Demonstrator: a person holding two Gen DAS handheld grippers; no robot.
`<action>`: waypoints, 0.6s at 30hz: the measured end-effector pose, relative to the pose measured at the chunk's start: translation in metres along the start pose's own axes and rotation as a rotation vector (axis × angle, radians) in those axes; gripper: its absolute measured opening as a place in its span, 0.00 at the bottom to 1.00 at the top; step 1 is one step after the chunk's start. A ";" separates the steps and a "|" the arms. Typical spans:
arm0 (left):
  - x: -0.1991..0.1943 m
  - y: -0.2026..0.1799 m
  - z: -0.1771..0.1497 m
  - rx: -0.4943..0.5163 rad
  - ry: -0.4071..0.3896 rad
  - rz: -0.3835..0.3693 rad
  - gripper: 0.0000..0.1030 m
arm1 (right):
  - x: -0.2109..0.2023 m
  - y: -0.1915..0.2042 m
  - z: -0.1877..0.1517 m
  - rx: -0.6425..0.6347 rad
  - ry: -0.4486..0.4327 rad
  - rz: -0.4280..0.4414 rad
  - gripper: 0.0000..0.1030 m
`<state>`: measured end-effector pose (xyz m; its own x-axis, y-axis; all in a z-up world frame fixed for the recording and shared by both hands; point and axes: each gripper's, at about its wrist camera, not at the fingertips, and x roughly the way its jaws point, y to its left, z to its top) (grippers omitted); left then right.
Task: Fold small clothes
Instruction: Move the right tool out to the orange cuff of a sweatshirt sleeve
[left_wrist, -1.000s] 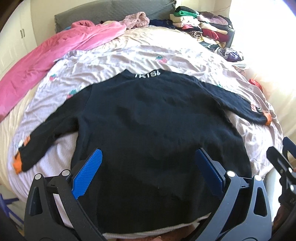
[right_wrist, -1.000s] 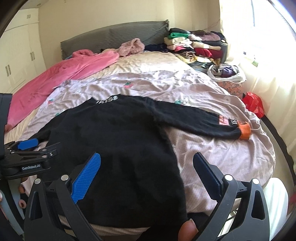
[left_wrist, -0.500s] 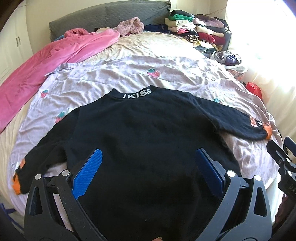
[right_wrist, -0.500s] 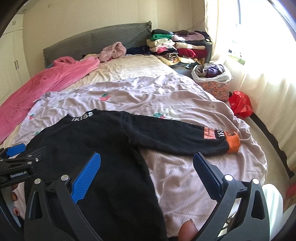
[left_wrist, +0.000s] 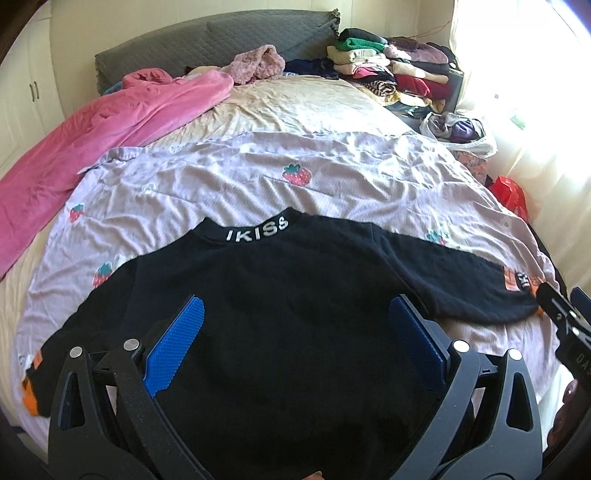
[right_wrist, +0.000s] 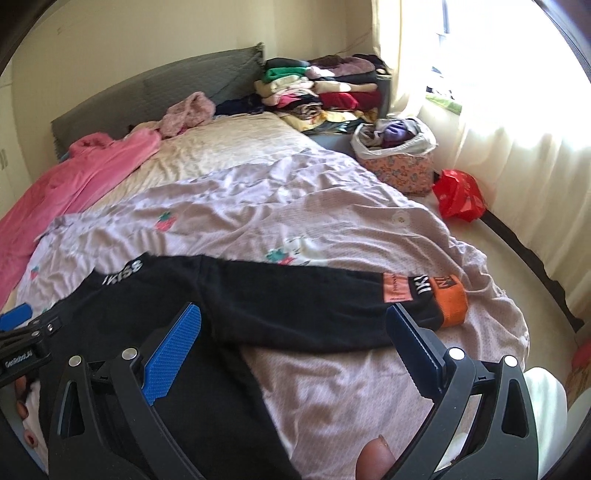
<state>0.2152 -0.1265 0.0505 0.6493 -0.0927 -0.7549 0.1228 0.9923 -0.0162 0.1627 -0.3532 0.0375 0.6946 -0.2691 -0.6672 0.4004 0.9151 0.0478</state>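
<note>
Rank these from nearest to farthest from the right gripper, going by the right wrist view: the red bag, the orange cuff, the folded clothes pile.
From the right gripper:
1. Orange cuff, just ahead, by its right finger.
2. Red bag, on the floor, right.
3. Folded clothes pile, by the headboard.

Bed (left_wrist: 303, 99) with grey quilted headboard (left_wrist: 207, 40), cream walls (right_wrist: 147, 40). White cupboard doors (left_wrist: 26, 88) at left. Window (right_wrist: 517, 55) at right, blown out by sunlight, with pale curtains (right_wrist: 524, 192) down to a light floor (right_wrist: 491, 243).
</note>
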 end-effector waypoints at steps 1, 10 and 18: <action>0.003 -0.002 0.003 -0.002 -0.001 0.001 0.92 | 0.003 -0.002 0.003 0.009 -0.002 -0.012 0.96; 0.028 -0.022 0.012 -0.007 0.030 -0.032 0.92 | 0.030 -0.054 0.026 0.170 -0.012 -0.110 0.96; 0.059 -0.037 0.008 -0.022 0.065 -0.082 0.92 | 0.053 -0.107 0.026 0.282 -0.015 -0.247 0.96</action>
<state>0.2546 -0.1689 0.0121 0.5876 -0.1683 -0.7914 0.1565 0.9833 -0.0930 0.1721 -0.4730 0.0159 0.5647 -0.4777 -0.6730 0.7043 0.7040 0.0913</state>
